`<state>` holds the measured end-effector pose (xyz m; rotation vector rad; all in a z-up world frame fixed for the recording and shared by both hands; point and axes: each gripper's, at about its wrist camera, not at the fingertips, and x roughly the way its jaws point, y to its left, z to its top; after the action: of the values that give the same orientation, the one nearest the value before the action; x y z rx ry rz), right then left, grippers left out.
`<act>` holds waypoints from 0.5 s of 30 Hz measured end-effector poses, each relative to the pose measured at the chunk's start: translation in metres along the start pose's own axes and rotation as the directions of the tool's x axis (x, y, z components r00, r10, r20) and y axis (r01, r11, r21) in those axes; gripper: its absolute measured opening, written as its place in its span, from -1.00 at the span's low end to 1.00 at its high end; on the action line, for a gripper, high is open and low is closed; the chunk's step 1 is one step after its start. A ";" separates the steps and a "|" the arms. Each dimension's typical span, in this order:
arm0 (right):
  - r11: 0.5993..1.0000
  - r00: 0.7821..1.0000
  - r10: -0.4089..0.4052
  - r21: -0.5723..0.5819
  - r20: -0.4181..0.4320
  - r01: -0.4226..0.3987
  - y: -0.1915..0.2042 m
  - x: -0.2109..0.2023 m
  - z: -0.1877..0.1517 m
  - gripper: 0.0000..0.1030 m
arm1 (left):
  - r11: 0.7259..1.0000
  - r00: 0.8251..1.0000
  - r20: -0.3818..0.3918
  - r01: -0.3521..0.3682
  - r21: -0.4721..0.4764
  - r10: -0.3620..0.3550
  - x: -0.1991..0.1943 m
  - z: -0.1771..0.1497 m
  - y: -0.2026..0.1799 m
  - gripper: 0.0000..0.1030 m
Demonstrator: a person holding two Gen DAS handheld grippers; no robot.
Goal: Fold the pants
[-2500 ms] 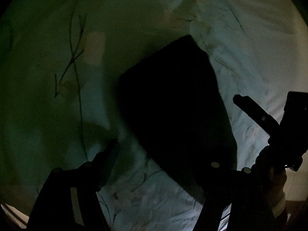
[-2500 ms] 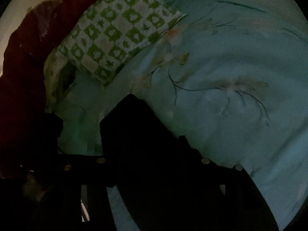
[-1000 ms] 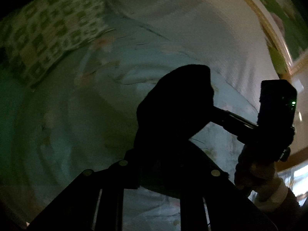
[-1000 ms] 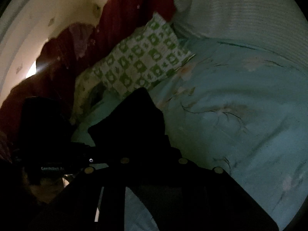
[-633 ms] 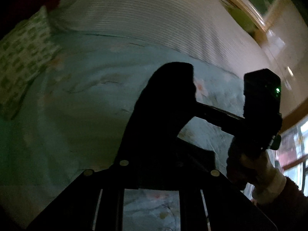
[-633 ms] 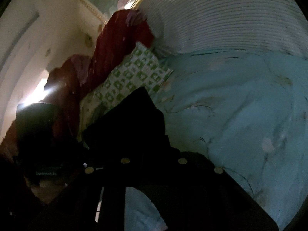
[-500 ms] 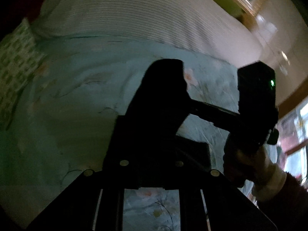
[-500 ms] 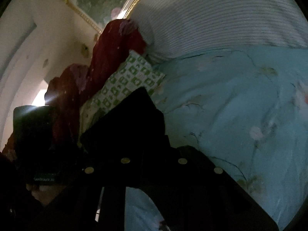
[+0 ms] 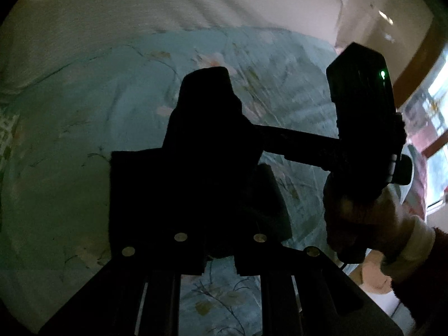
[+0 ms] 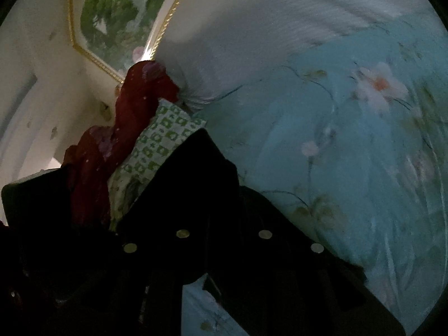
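Note:
The black pants (image 9: 201,156) are folded into a thick bundle and held up above the teal floral bedspread (image 9: 70,145). My left gripper (image 9: 219,240) is shut on the bundle's near edge. In the left wrist view my right gripper's body (image 9: 361,112) reaches in from the right and its fingers go into the bundle's right side. In the right wrist view the pants (image 10: 196,184) fill the lower middle, and my right gripper (image 10: 221,238) is shut on them. The cloth hides the fingertips of both grippers.
A white ribbed pillow (image 10: 280,28) lies at the head of the bed. A green-and-white checked cushion (image 10: 156,145) and red cloth (image 10: 134,117) lie at the left. A framed picture (image 10: 117,8) hangs on the wall. A window (image 9: 436,128) is at the right.
Both grippers closed on the folded pants and lifted the bundle off the bedspread. Both views have swung up and to the right, toward the pillow, wall and window.

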<state>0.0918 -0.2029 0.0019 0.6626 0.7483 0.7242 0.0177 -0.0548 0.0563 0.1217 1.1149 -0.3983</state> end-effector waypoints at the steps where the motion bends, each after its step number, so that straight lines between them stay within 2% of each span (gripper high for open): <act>1: 1.000 1.000 -0.006 0.010 0.003 0.006 -0.004 -0.002 -0.004 -0.67 | 1.000 1.000 -0.005 -0.003 0.007 0.003 0.003 0.001 0.000 -0.75; 11: 0.993 0.997 -0.074 0.090 0.012 0.073 -0.041 -0.017 -0.028 -0.67 | 0.988 0.998 -0.013 -0.062 0.138 0.064 0.048 -0.006 -0.041 -0.73; 15: 0.984 0.993 -0.116 0.138 -0.009 0.116 -0.054 -0.021 -0.035 -0.58 | 0.983 0.997 -0.036 -0.065 0.171 0.072 0.063 -0.011 -0.046 -0.68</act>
<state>0.0718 -0.2406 -0.0508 0.7383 0.8361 0.5692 0.0148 -0.1098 -0.0004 0.3196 1.1143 -0.4308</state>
